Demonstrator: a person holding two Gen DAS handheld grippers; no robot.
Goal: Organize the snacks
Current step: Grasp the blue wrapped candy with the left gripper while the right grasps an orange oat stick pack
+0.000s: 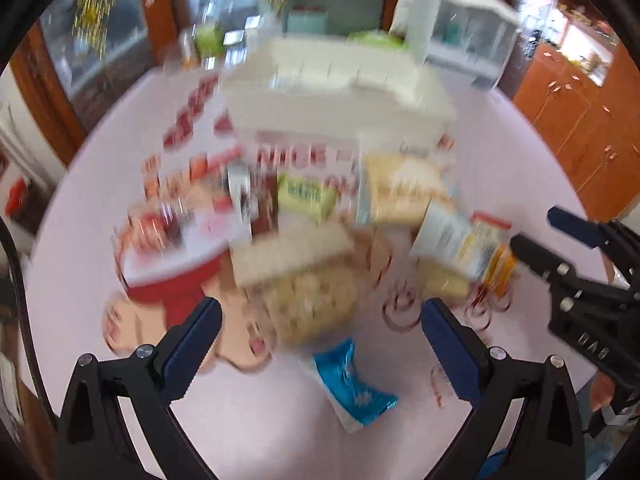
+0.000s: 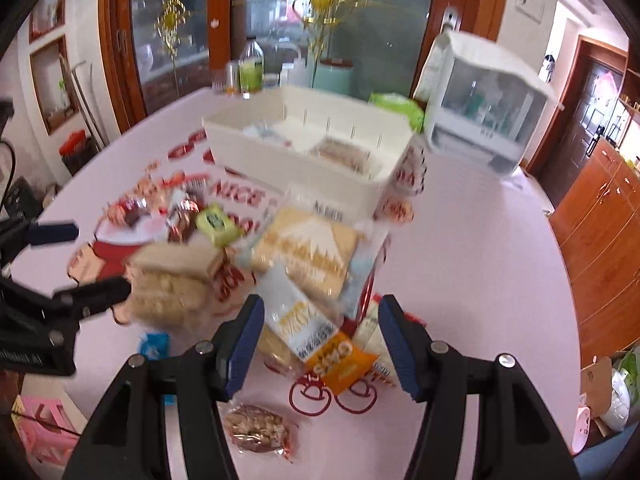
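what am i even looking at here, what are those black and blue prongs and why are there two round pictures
Nothing here is a robot arm. A person holds a two-fingered claw in each hand, and each claw carries a wide-angle camera looking out along its fingers, hence the round, bent pictures.

One picture comes from the left claw, the other from the right claw. The blue-padded prongs at the bottom of each are that claw's own fingers. Each claw also shows at the edge of the other's picture.

Both stand open and hold nothing.

On the pale pink table lies a heap of wrapped snacks: a big cracker packet, a small green packet, an orange packet, a blue packet and a nut bar. Behind them stands a white bin with a few packets already inside. The left picture is blurred.
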